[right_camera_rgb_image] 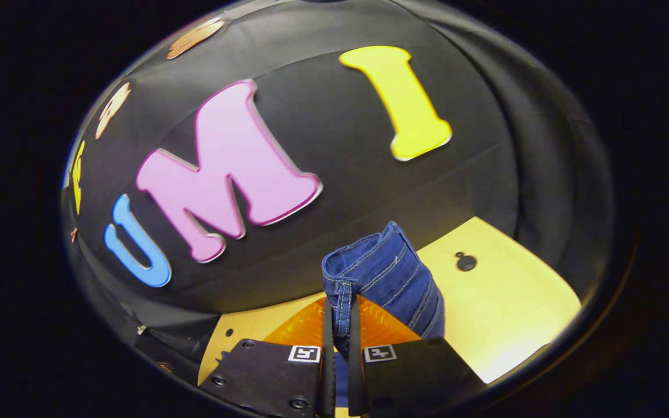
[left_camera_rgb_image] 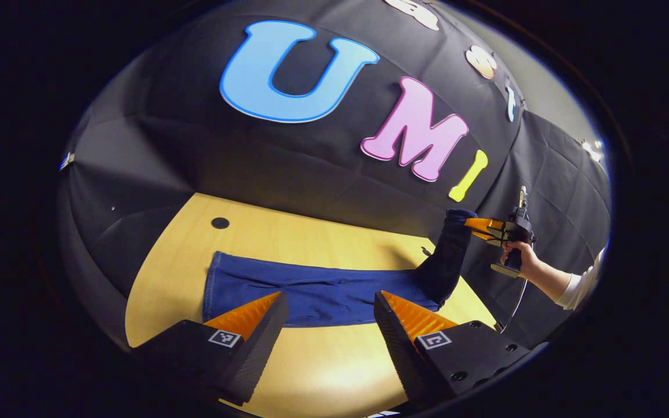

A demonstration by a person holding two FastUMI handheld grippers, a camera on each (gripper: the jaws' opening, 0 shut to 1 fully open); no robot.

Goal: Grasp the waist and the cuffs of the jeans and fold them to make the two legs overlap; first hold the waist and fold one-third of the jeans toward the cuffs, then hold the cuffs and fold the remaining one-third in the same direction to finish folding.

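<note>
**One end of the jeans lifted by the right gripper, left gripper open above the bench**

Left gripper view, near field: the left gripper [left_camera_rgb_image: 328, 313] hangs with its jaws spread wide and nothing between them. Its two fingers are wedge-shaped, with ribbed inner faces, and each block carries one small square printed marker. Just beyond the fingertips lies one pair of jeans [left_camera_rgb_image: 317, 293], dark blue denim, stretched as a long flat band across the bench [left_camera_rgb_image: 323, 371]. The gap between the jaws frames the middle of that band; no finger touches the cloth.

Middle field: the bench is a smooth, pale wood-grain surface with a rounded edge and one dark round hole [left_camera_rgb_image: 220, 223] near its far side. At the right end the denim leaves the surface and rises steeply as a narrow column.

Far field: the top of that column is held by the right gripper [left_camera_rgb_image: 477, 227], carried in one hand [left_camera_rgb_image: 519, 252] with a pale sleeve at the wrist.

Right gripper view: the right gripper [right_camera_rgb_image: 340, 342] has its jaws closed to a narrow slit, pinching a stitched hem or band of the jeans [right_camera_rgb_image: 384, 278] between both fingers. Pale contrast stitching runs along the seams, and the bunched fabric stands up above the fingertips. Whether this end is waist or cuff cannot be told. The bench [right_camera_rgb_image: 503, 313] lies behind.
</note>
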